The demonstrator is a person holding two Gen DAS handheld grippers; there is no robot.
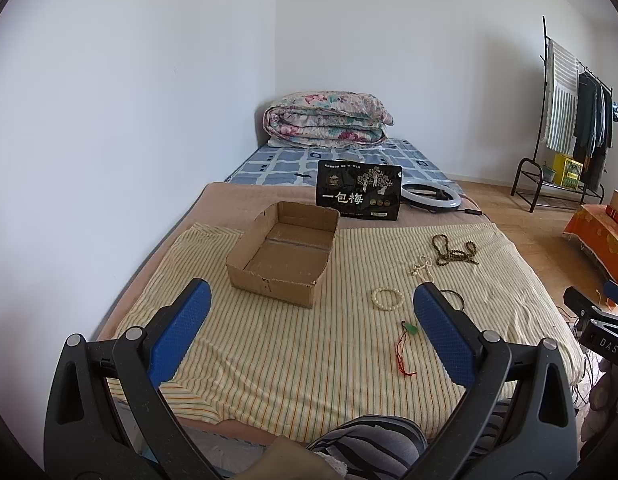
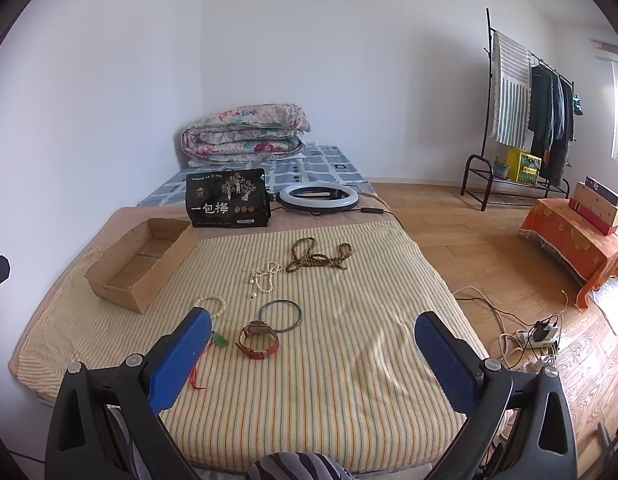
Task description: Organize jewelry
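Bed [image 2: 389, 360] bears cardboard box [image 2: 141, 264], scattered jewelry [image 2: 319, 258].

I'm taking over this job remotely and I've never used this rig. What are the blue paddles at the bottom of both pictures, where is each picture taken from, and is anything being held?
The blue paddles are the fingers of two hand-held grippers; a person carries one in each hand. Each picture comes from a fisheye camera on a gripper, looking forward along its fingers. One shows the left gripper, the other the right gripper. Both are open and hold nothing.

Ahead is a bed with a striped sheet. On it sit an empty cardboard box and loose jewelry: brown beads, a white bead necklace, a white bracelet, a dark bangle, a red-strapped watch and a green pendant on red cord. Nothing is in the box yet.
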